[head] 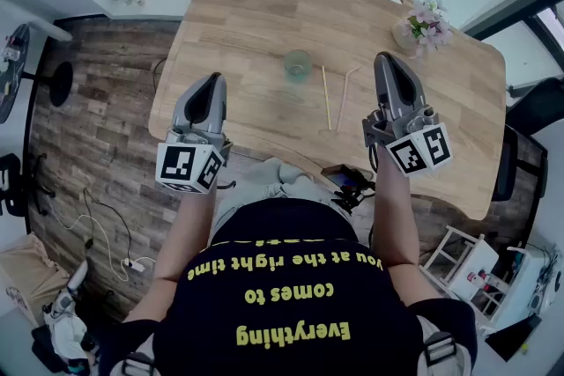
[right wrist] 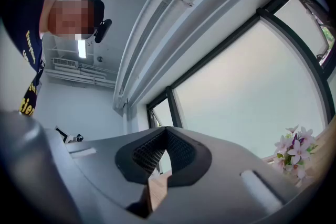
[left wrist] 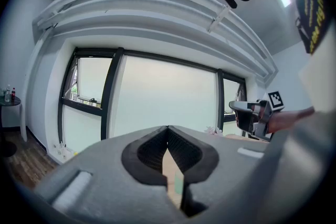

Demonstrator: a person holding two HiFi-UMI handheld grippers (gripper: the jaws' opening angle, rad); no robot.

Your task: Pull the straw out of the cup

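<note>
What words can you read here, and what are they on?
"Everything comes to you at the right time": yellow, on the black T-shirt, upside down in head view.
Marker cubes: patterns, no words.
Shirt letters in gripper views: too cut off to read.

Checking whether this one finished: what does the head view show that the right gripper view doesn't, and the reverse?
Only the head view: the green cup with no straw standing in it, two straws lying on the table beside it, and the left gripper. Only the right gripper view: that the right gripper is closed with nothing in it, plus the ceiling overhead. Both: the pink flowers and some of the wooden tabletop.
</note>
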